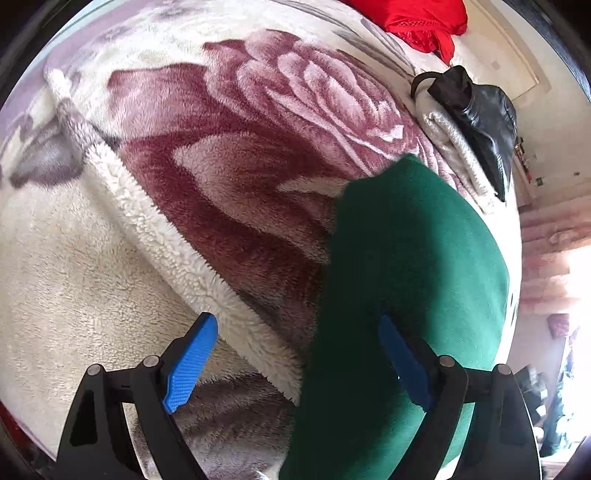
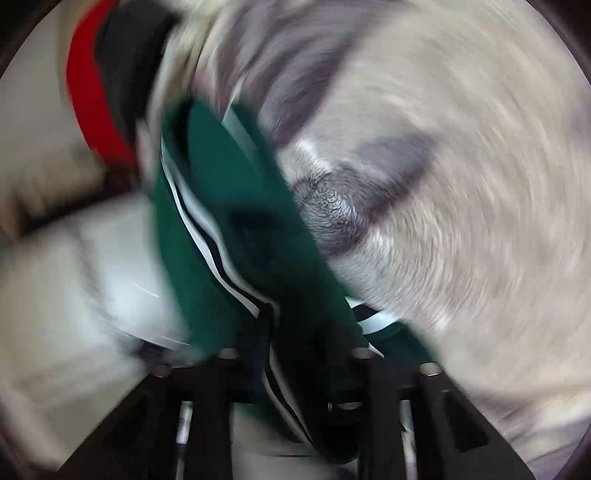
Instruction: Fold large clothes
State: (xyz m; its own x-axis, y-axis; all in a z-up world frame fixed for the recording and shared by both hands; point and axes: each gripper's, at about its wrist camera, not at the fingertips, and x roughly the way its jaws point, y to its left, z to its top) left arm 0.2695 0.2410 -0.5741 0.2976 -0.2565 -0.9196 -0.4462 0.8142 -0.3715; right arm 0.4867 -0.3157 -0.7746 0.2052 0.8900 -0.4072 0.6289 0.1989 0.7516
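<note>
A dark green garment [image 1: 413, 266] hangs over the fleece rose-print blanket [image 1: 236, 155] in the left wrist view. My left gripper [image 1: 295, 358] is open; its blue pads [image 1: 190, 363] stand wide apart, and the green cloth drapes against the right finger without being clamped. In the right wrist view, which is blurred by motion, the same green garment [image 2: 229, 221] with white and black stripes runs down between the fingers of my right gripper [image 2: 295, 354], which is shut on it. The fingertips are hidden by the cloth.
A red garment [image 1: 417, 18] lies at the top of the blanket, and shows as a red blur in the right wrist view [image 2: 88, 103]. A black leather garment [image 1: 476, 122] lies on a white fleece piece [image 1: 450, 144] at the blanket's right edge.
</note>
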